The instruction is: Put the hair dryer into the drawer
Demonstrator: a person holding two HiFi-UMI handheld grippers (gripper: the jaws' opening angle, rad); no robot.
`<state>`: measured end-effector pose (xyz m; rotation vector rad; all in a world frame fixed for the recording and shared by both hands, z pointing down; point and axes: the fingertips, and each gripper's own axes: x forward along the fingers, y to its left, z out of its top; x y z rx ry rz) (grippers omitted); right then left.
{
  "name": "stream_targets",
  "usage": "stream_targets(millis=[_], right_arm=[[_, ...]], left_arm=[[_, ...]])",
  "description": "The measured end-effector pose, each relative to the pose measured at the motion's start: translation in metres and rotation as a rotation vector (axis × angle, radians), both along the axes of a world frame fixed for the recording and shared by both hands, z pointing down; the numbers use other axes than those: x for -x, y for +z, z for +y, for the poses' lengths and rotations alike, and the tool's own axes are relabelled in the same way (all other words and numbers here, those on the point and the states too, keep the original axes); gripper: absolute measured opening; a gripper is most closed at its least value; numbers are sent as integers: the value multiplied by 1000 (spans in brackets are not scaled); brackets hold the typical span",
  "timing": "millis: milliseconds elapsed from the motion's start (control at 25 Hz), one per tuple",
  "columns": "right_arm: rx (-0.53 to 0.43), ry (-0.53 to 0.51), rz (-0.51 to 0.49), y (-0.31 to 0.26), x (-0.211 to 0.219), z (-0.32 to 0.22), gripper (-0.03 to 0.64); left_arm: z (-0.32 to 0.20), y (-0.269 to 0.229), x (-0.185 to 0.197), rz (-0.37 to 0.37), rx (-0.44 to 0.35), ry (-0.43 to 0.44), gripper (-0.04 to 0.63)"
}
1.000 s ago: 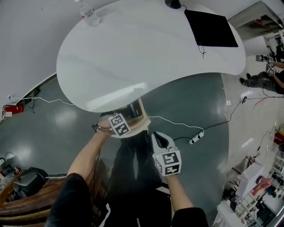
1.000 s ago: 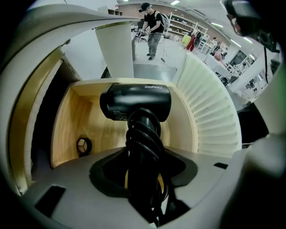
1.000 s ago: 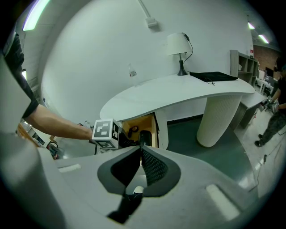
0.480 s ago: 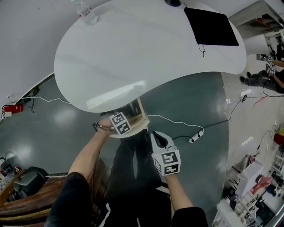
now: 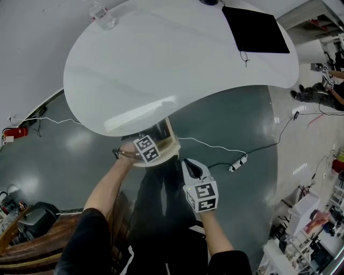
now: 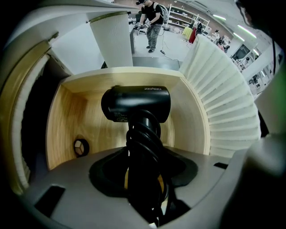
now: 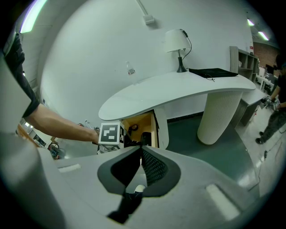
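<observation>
- Left gripper view puts the black hair dryer point(image 6: 136, 105) before us. Its barrel lies crosswise inside the open drawer point(image 6: 67, 116), and its handle, with the black cord wound round it, runs back toward us.
- We see the left tool point(image 6: 143, 179) clamped on that cord-wrapped handle, with the jaws closed against it on both sides. We cannot tell whether the dryer's barrel touches the drawer's floor.
- The drawer is light wood inside. A small round fitting point(image 6: 81, 146) sits low on its left wall, and nothing else lies in it.
- In the head view the drawer point(image 5: 171, 140) juts out from under the near edge of the white worktop point(image 5: 177, 64). The left tool point(image 5: 145, 149) is right over the drawer's mouth.
- The right tool point(image 5: 194, 171) hangs just beside the drawer's near right corner, apart from it. In its own view the right tool point(image 7: 140, 150) has its jaws pressed together with nothing between them. It looks toward the drawer point(image 7: 142, 123) and the marker cube of the left tool point(image 7: 110, 133).
- A ribbed white pedestal point(image 7: 221, 112) carries the worktop at its right end.
- On the worktop, a black mat point(image 5: 254, 32) lies at the far right corner, a lamp point(image 7: 177, 42) stands at the far edge beside it, and a clear bottle point(image 5: 102, 16) is at the far left edge.
- A white cable point(image 5: 239, 161) trails over the grey floor point(image 5: 231, 123) to the drawer's right.
</observation>
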<state>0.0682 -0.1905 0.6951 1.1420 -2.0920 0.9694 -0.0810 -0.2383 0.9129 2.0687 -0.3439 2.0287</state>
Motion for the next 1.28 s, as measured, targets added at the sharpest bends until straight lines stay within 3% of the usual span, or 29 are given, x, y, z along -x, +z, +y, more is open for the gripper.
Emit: stream_targets(millis=[640, 1280], right_arm=[[8, 4, 0, -1, 2, 3, 6], [-35, -28, 1, -17, 5, -1, 6]], left_arm=[[4, 12, -3, -59, 18, -15, 210], [2, -33, -7, 35, -74, -39, 212]])
